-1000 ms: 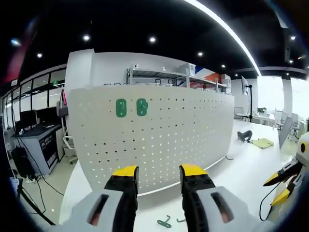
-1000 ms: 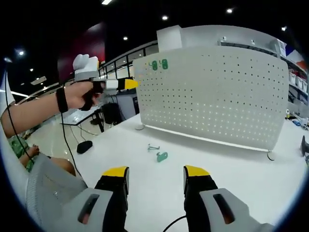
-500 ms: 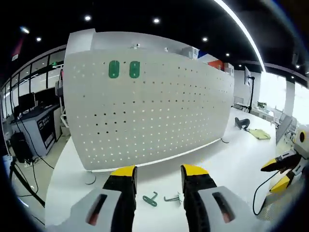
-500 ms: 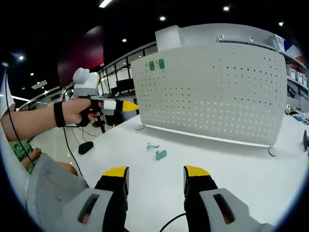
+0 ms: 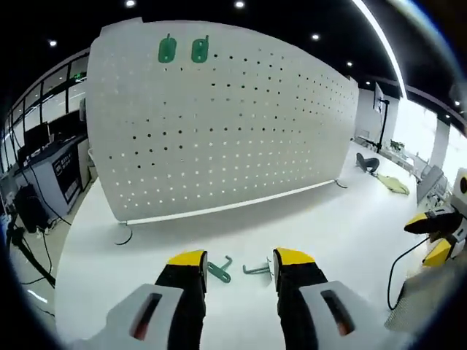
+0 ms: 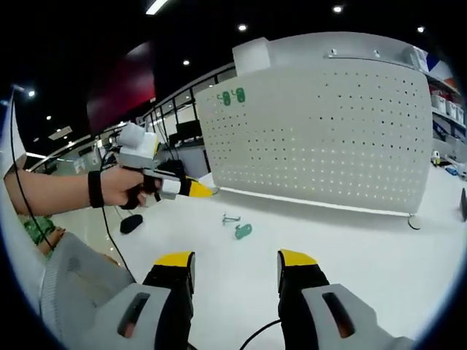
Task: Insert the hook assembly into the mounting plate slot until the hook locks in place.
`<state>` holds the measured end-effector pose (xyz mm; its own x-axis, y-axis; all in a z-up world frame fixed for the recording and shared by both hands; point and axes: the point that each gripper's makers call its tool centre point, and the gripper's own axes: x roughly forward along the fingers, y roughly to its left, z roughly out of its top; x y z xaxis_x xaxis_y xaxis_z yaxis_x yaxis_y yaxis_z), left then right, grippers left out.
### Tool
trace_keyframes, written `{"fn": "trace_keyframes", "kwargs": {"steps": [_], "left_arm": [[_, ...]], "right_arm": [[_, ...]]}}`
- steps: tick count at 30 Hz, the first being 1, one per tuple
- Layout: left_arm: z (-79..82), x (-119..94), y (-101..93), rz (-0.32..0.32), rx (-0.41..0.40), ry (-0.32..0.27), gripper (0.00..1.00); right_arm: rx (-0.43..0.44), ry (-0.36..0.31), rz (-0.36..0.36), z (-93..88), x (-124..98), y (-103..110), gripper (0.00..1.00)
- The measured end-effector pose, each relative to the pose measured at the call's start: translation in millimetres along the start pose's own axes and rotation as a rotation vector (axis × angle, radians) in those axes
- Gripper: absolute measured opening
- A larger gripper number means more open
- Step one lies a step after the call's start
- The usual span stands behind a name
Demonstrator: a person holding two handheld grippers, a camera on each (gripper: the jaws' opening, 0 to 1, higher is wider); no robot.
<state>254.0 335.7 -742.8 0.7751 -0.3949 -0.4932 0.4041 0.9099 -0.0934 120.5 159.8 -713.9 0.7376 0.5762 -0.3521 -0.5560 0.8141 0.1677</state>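
A white pegboard mounting plate [image 5: 226, 117] stands upright on the white table, with two green plates [image 5: 182, 49] fixed near its top left corner; it also shows in the right gripper view [image 6: 321, 131]. On the table lie a green hook piece [image 5: 219, 269] and a grey metal hook [image 5: 257, 270], just ahead of my left gripper [image 5: 238, 259], whose jaws are open and hold nothing. The same green piece [image 6: 244, 231] and metal hook [image 6: 230, 219] lie well ahead of my right gripper [image 6: 237, 262], also open and holding nothing. A hand holds the left gripper [image 6: 191, 189] low over the table, left of the hooks.
The right gripper's yellow tips [image 5: 430, 237] enter at the right edge of the left gripper view. A dark object [image 5: 368, 163] and a yellow cloth [image 5: 394, 185] lie far right on the table. Desks and cables [image 5: 33, 197] stand left of the table edge. A black mouse-like object [image 6: 131, 223] lies left.
My left gripper has come down and forward toward the table; the two hook pieces now sit right between its tips. The right gripper has barely moved.
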Motion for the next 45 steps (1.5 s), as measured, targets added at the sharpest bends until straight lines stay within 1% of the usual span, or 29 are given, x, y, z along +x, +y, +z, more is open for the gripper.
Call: {"fn": "trace_keyframes", "kwargs": {"steps": [5, 7, 14, 16, 25, 32, 36, 38, 41, 45], "left_arm": [[-12.6, 9, 0.3, 0.002, 0.020, 0.044, 0.38], [-19.0, 12, 0.7, 0.006, 0.037, 0.071, 0.37], [-30.3, 22, 2.0, 0.016, 0.055, 0.112, 0.37], [-35.0, 25, 3.5, 0.022, 0.042, 0.130, 0.36], [-53.2, 37, 11.1, 0.046, 0.035, 0.194, 0.34], [-61.8, 46, 13.8, 0.050, 0.039, 0.224, 0.31], [-65.6, 50, 17.5, 0.059, 0.009, 0.238, 0.30], [-66.3, 52, 18.2, 0.060, -0.024, 0.239, 0.29], [-69.5, 57, 18.8, 0.061, -0.013, 0.252, 0.28], [-72.3, 62, 20.5, 0.067, -0.034, 0.264, 0.27]], "right_arm": [[0.014, -0.009, -0.003, 1.6, 3, -2, 0.46], [0.012, -0.004, 0.002, 0.7, 5, 0, 0.46], [0.030, 0.006, 0.012, -5.3, 8, 3, 0.46], [0.036, 0.006, 0.014, -6.7, 9, 4, 0.46], [0.069, 0.016, 0.010, -15.2, 12, 5, 0.46], [0.088, 0.019, 0.002, -18.8, 12, 3, 0.46], [0.100, 0.025, -0.004, -20.5, 13, 0, 0.46], [0.112, 0.023, -0.005, -20.7, 13, -1, 0.46], [0.116, 0.030, -0.012, -22.4, 13, -2, 0.46], [0.123, 0.027, -0.016, -22.7, 13, -3, 0.46]]}}
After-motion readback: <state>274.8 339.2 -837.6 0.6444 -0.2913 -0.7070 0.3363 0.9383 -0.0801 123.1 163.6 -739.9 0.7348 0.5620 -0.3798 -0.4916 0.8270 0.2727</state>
